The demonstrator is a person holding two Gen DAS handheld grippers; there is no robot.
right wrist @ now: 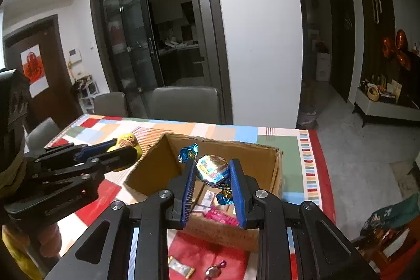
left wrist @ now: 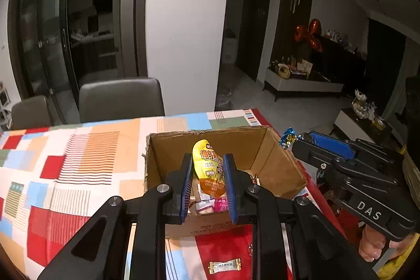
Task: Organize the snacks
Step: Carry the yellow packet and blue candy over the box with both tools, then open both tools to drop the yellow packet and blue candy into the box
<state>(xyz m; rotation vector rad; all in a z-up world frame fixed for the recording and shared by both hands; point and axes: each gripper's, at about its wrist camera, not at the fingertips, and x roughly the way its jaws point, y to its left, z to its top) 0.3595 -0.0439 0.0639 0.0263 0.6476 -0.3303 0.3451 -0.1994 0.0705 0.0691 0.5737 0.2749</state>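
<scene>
While the left gripper (left wrist: 207,176) pinches a yellow snack pouch (left wrist: 210,167) and the right gripper (right wrist: 214,179) clamps a blue foil candy (right wrist: 211,168), each should release low inside the cardboard box (right wrist: 278,172).

Top of the cardboard box (left wrist: 273,162) is wide open, so I can drop straight in from above, its walls only block from the sides. My right gripper (left wrist: 298,142) crowds the rim at 2 o'clock from my left claw. Tablecloth (left wrist: 86,148) out at 9 to 10 o'clock is bare. Loose candies (right wrist: 181,268) sit near the box at 6
</scene>
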